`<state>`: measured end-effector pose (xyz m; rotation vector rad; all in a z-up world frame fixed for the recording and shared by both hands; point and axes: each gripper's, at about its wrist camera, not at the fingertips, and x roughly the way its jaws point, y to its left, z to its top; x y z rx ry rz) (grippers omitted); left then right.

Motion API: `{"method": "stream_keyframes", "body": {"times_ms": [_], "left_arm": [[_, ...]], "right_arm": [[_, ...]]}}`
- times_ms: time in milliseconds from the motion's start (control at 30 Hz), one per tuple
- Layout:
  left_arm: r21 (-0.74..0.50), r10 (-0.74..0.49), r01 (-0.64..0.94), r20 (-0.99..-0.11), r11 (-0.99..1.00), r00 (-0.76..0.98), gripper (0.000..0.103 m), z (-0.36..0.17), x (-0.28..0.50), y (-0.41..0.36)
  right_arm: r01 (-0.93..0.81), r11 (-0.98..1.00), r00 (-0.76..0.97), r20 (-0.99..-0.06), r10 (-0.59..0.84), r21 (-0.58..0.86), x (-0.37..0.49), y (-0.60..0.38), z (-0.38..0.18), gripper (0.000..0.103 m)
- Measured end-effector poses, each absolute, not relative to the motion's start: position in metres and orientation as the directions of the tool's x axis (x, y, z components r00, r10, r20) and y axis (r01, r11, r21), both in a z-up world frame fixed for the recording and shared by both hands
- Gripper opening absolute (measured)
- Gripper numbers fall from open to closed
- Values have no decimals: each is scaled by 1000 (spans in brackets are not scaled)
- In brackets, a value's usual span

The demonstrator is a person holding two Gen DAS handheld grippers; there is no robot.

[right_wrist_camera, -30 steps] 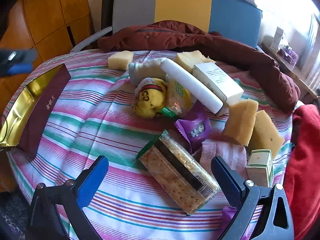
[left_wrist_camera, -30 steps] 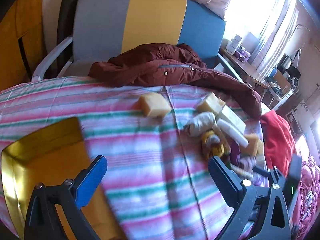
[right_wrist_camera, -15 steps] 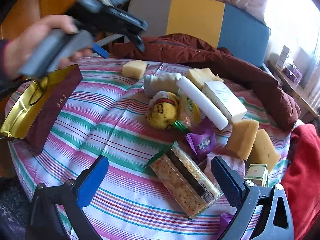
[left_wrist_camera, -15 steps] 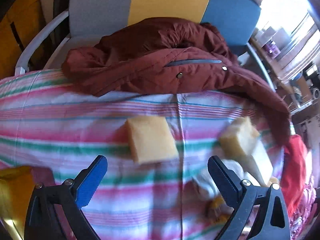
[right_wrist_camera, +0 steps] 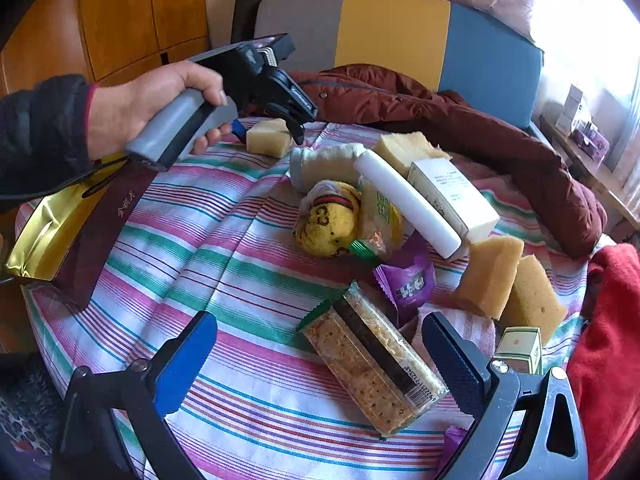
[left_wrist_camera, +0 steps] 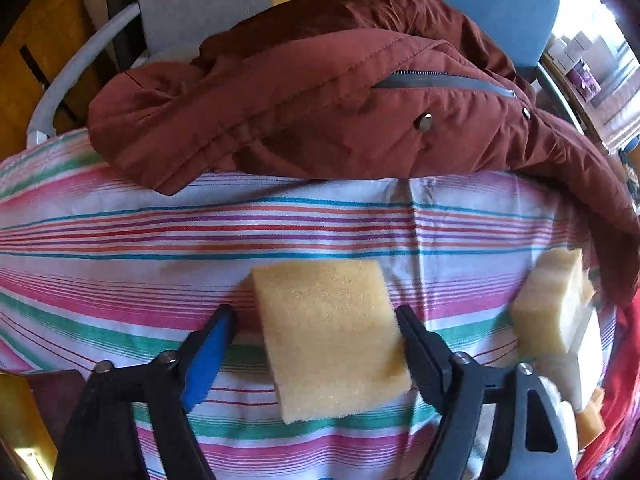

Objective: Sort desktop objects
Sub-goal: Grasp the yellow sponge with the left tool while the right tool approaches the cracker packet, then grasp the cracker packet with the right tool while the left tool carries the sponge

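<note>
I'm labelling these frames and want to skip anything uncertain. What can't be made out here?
- Left wrist view: whether the left gripper touches the sponge; a gap shows on one side only.
- Left wrist view: the gold box, cut off by the frame edge.
- Right wrist view: the cracker pack label, too small to read.
- Right wrist view: the purple wrapper at the bottom, hidden behind the right gripper.

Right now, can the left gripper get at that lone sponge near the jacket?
Probably yes. The left gripper is open with the sponge already between its fingers, and nothing lies in between; the jacket sits behind it.
</note>
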<state>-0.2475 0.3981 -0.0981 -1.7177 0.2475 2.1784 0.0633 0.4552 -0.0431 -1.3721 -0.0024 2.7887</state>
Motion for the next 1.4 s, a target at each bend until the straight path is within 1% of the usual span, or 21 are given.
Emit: {"method": "stream_keyframes", "body": {"times_ms": [67, 200, 300, 433, 533, 700, 800, 933, 1000, 1067, 1167, 1200, 1233, 1267, 1333, 1400], "left_arm": [[-86, 173, -384, -964, -919, -200, 74, -97, -243, 394], [-54, 159, -430, -964, -901, -212, 58, -92, -228, 391], [-47, 165, -444, -959, -895, -230, 54, -85, -213, 386], [-61, 172, -432, -959, -900, -224, 53, -81, -188, 373], [-92, 206, -438, -953, -894, -221, 53, -72, -163, 361], [-156, 301, -478, -923, -864, -242, 53, -35, -116, 339], [-182, 349, -511, -902, -840, -253, 53, -19, -120, 318], [-225, 421, -548, -869, -805, -261, 53, 14, -95, 299], [-235, 442, -560, -855, -795, -269, 53, 21, -92, 302], [-216, 456, -583, -837, -783, -303, 53, 36, -81, 290], [-217, 477, -588, -815, -779, -331, 53, 52, -68, 266], [-219, 479, -584, -811, -782, -337, 53, 56, -67, 258], [-216, 477, -577, -807, -788, -348, 53, 57, -64, 248], [-216, 477, -569, -802, -793, -360, 53, 60, -61, 237], [-214, 471, -552, -796, -806, -380, 53, 61, -54, 216], [-208, 458, -525, -791, -825, -406, 53, 57, -50, 194]], "right_arm": [[-37, -999, -605, -796, 29, -8, 63, 457, -44, 103], [-61, -998, -599, -801, 26, 13, 63, 465, -45, 102], [-88, -996, -595, -803, 32, 26, 62, 473, -45, 102], [-115, -993, -576, -816, 40, 32, 61, 484, -48, 102], [-115, -993, -549, -834, 55, 10, 60, 487, -55, 102], [-92, -996, -514, -855, 63, -18, 56, 483, -65, 101], [-104, -992, -495, -862, 110, -67, 54, 484, -72, 101], [-90, -992, -465, -877, 123, -92, 52, 484, -80, 101], [-64, -994, -443, -890, 106, -86, 53, 481, -85, 101], [-51, -991, -416, -899, 135, -125, 52, 479, -93, 101], [-53, -994, -409, -906, 113, -100, 53, 481, -94, 89], [-59, -994, -413, -904, 112, -95, 54, 483, -93, 78], [-68, -994, -417, -902, 108, -87, 55, 485, -91, 69], [-73, -994, -421, -901, 100, -76, 56, 487, -90, 64], [-75, -996, -431, -899, 79, -51, 58, 490, -87, 56], [-70, -997, -440, -896, 59, -32, 59, 489, -84, 52]]}}
